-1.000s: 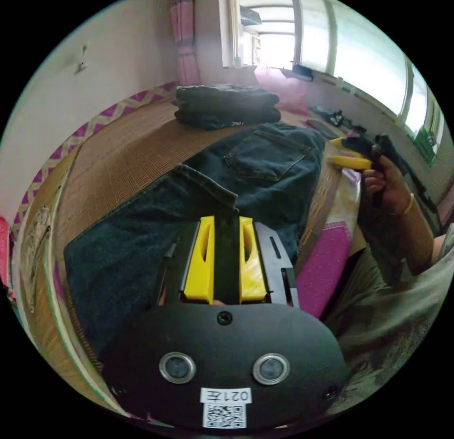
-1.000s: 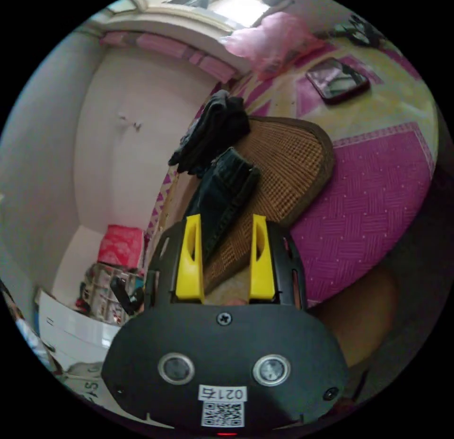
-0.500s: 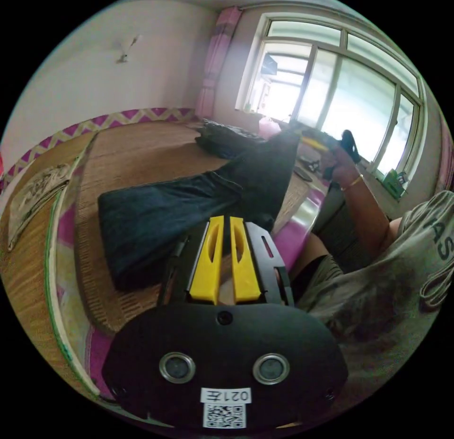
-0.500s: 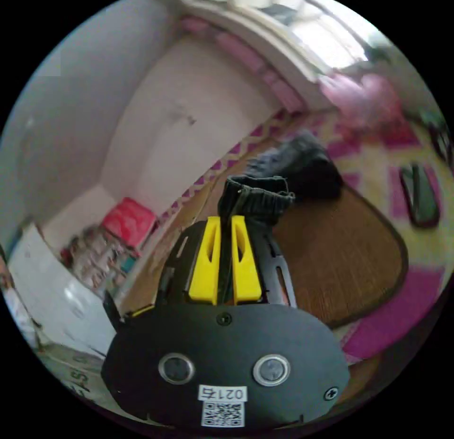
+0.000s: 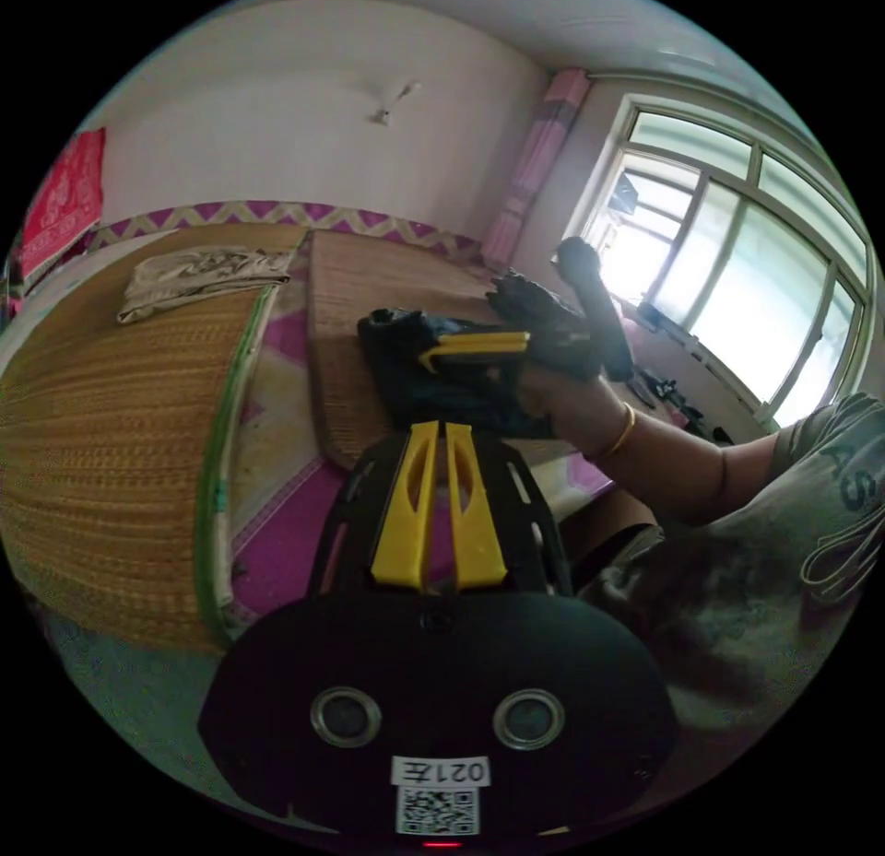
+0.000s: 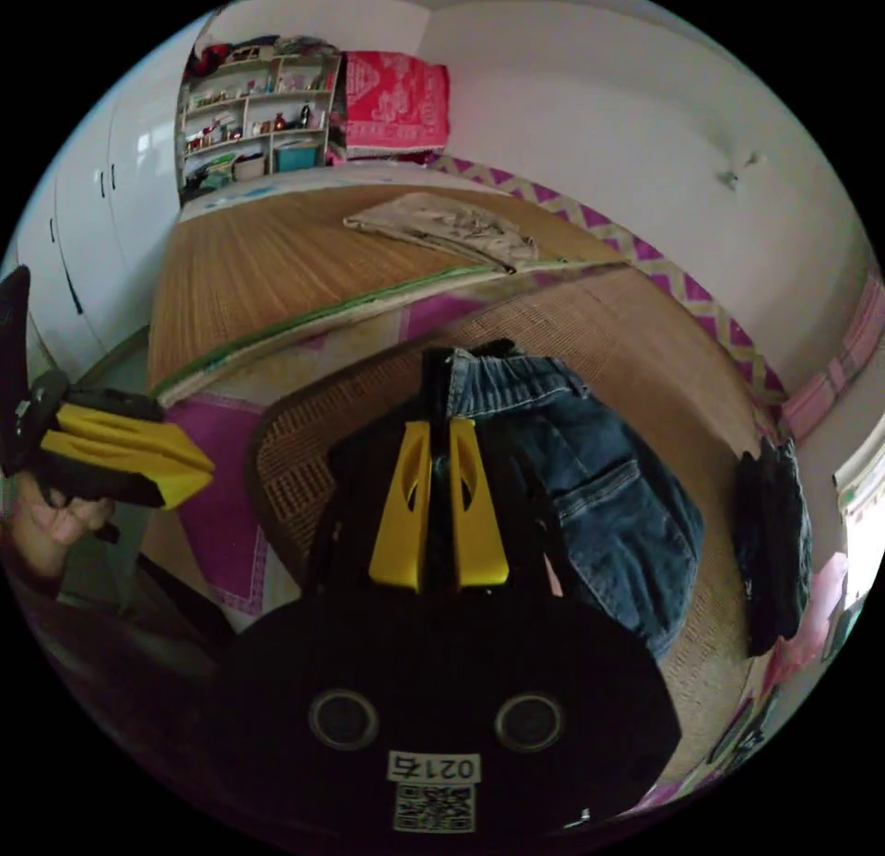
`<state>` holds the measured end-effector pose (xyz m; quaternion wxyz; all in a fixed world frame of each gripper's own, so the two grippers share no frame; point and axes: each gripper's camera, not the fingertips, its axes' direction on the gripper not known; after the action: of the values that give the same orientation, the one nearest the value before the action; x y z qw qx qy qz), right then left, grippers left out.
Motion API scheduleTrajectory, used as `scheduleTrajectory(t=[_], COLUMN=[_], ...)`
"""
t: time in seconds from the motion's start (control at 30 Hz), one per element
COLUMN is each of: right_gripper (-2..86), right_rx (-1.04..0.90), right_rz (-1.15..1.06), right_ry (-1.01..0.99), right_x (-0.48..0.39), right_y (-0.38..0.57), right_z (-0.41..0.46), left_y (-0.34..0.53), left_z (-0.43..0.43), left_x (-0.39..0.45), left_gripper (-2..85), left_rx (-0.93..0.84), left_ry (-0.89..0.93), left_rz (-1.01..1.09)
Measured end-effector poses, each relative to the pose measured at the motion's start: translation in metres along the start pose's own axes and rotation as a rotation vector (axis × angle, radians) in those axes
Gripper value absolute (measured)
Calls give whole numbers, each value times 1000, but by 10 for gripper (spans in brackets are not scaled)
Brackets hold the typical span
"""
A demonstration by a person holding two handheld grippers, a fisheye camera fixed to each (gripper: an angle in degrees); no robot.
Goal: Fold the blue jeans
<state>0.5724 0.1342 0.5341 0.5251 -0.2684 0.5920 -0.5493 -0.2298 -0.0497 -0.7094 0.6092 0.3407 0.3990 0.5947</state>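
The left gripper (image 5: 438,432) has its yellow jaws drawn nearly together with nothing between them — it hangs over the pink sheet (image 5: 304,533) off the near edge of the woven mat (image 5: 346,285). From the right gripper view the left gripper (image 6: 198,469) shows at the picture's left edge, held in a hand (image 6: 51,520), clear of the cloth.

The right gripper (image 6: 438,432) has its jaws close together with dark denim between them; it grips the blue jeans (image 6: 590,497) at the end where the waistband lies. In the left gripper view the right gripper (image 5: 516,345) lies across the top of the jeans (image 5: 433,386), held by the other hand (image 5: 562,404), which wears a gold bangle (image 5: 619,434).

The jeans sit folded into a thick bundle on the woven mat on the bed, near the mat's edge, a back pocket facing up in the right gripper view. Just beyond them on the same mat rests a stack of dark folded clothes (image 6: 774,543), apart from the jeans. Farther off, on a second mat (image 6: 267,248), lies a pale folded garment (image 6: 442,229). A window (image 5: 737,285) stands behind the person's arm, and a shelf unit (image 6: 253,110) stands against the far wall in the right gripper view.
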Motion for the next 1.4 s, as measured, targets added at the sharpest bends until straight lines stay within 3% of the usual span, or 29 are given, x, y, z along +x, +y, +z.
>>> scheduleTrajectory(t=[0.13,0.23,0.33,0.47,0.53,0.73,0.9,1.07,1.27,1.4], right_gripper=[33,39,47,57,64,120,138,121,80,75], right_rx=[53,-47,1,-48,-13,54,-6,-21,-27,41], right_rz=[-29,-145,-168,-198,-125,546,870,920,892,764], right_ry=[79,86,105,-193,-324,-186,-600,-777,-796,-831], right_x=[-8,-27,-23,24,64,256,363,389,407,428], right_y=[-8,-6,2,11,22,101,171,178,170,156], right_z=[-14,23,32,12,-8,-36,27,72,93,61], left_y=[-4,-21,-46,-85,-98,-130,-142,-160,-173,-229], left_z=[-8,0,16,48,59,113,156,172,174,143], left_x=[-23,-38,-54,-80,-91,-152,-189,-199,-215,-166], left_gripper=[-8,-3,16,71,102,168,179,127,64,60], left_rx=[33,76,108,76,59,-123,-255,-330,-284,-212], left_ry=[-19,17,52,116,94,184,242,252,341,357], left_rz=[-28,-34,-54,-114,-140,-285,-357,-319,-414,-214])
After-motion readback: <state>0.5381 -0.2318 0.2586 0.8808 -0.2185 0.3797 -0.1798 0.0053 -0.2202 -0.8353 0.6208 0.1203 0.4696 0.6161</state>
